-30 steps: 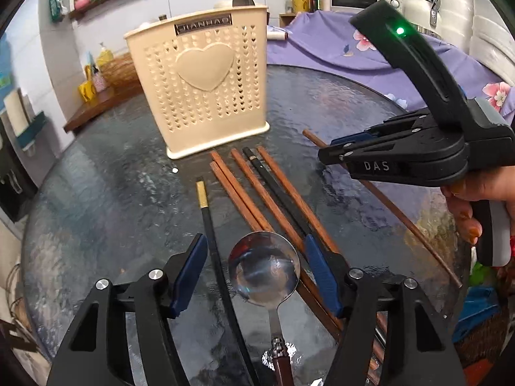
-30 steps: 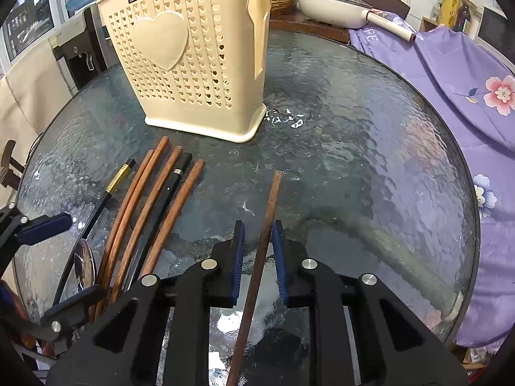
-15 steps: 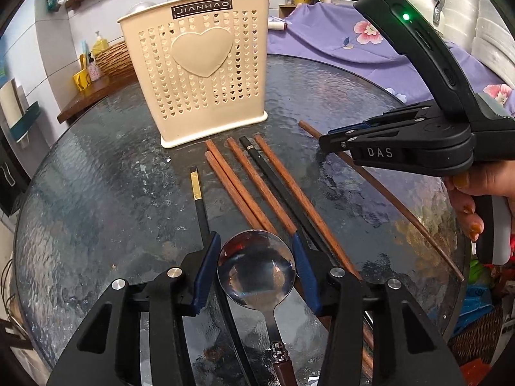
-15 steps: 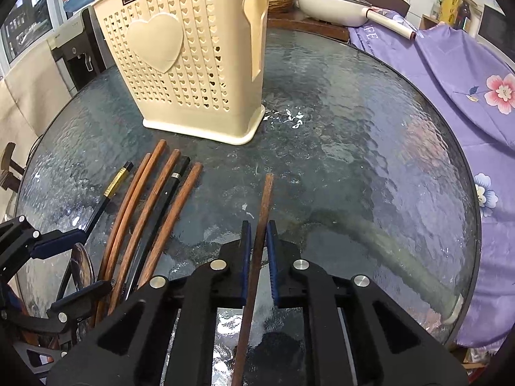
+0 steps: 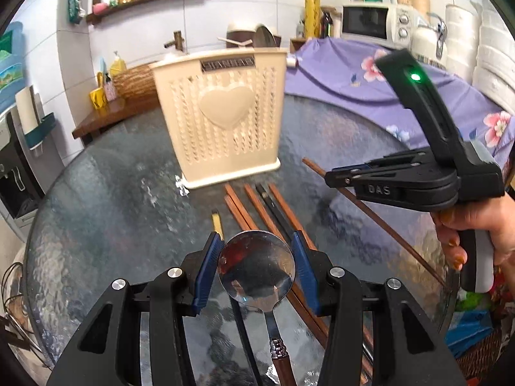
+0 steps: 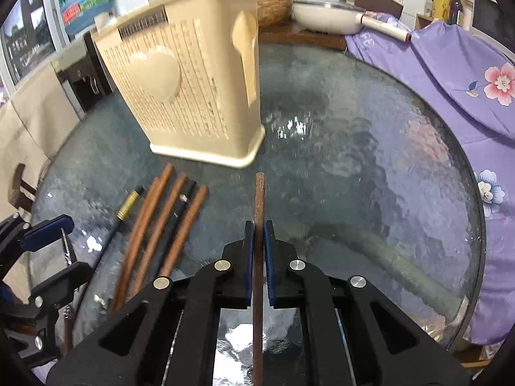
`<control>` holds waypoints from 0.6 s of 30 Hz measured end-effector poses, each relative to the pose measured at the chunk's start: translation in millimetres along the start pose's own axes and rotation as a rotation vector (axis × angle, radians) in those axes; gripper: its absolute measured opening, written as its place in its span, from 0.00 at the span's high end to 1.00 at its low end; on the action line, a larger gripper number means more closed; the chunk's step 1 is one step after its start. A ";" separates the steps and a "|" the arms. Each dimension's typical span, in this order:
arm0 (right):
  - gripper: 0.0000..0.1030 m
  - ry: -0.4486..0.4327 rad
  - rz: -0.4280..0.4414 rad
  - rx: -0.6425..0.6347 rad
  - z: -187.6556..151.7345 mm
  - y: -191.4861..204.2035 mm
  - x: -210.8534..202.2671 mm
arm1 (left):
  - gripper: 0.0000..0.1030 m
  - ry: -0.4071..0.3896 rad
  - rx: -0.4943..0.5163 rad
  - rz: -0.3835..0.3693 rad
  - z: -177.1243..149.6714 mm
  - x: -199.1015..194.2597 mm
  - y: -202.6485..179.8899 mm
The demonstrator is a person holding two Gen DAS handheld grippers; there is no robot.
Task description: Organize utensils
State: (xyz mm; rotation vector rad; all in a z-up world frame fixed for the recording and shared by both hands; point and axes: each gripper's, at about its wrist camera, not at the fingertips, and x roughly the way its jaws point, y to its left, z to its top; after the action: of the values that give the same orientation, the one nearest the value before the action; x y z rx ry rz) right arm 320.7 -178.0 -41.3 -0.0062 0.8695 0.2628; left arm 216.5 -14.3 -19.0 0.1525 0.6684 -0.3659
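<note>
My left gripper (image 5: pixel 256 238) is shut on the bowl of a metal spoon (image 5: pixel 256 270) with a brown handle, both blue pads against its rim, just above the glass table (image 5: pixel 96 225). My right gripper (image 6: pixel 258 225) is shut on a single brown chopstick (image 6: pixel 259 193), whose far tip points toward the cream perforated utensil holder (image 6: pixel 193 96). In the left wrist view the right gripper (image 5: pixel 331 178) holds that chopstick (image 5: pixel 379 222) slanted above the glass. Several brown and black chopsticks (image 6: pixel 161 222) lie side by side in front of the holder (image 5: pixel 222 122).
A black chopstick with a gold band (image 6: pixel 127 209) lies left of the bundle. A purple floral cloth (image 6: pixel 450 64) covers the table's far right side. Behind it are a white pan (image 6: pixel 322 16) and a microwave (image 5: pixel 370 22); a wooden side shelf (image 5: pixel 106 119) stands at the left.
The left jaws closed onto the spoon's bowl and lifted it a little. The right jaws closed fully onto the lone chopstick.
</note>
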 end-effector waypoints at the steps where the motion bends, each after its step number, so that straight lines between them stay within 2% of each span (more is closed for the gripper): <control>1: 0.93 -0.022 0.008 0.003 2.5 0.5 -7.0 | 0.57 -0.012 -0.013 -0.001 2.8 -2.4 2.6; 13: 0.93 -0.299 0.086 -0.024 22.7 8.8 -116.3 | 0.57 -0.156 -0.054 0.011 32.8 -45.4 15.1; 18: 0.93 -0.343 0.113 -0.051 24.1 14.5 -145.5 | 0.57 -0.192 -0.057 0.019 39.5 -55.5 17.2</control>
State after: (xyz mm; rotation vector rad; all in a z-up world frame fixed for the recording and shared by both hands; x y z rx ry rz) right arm 246.0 -194.2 85.6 0.0401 0.5221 0.3793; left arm 205.6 7.2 46.9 0.0682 0.4869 -0.3381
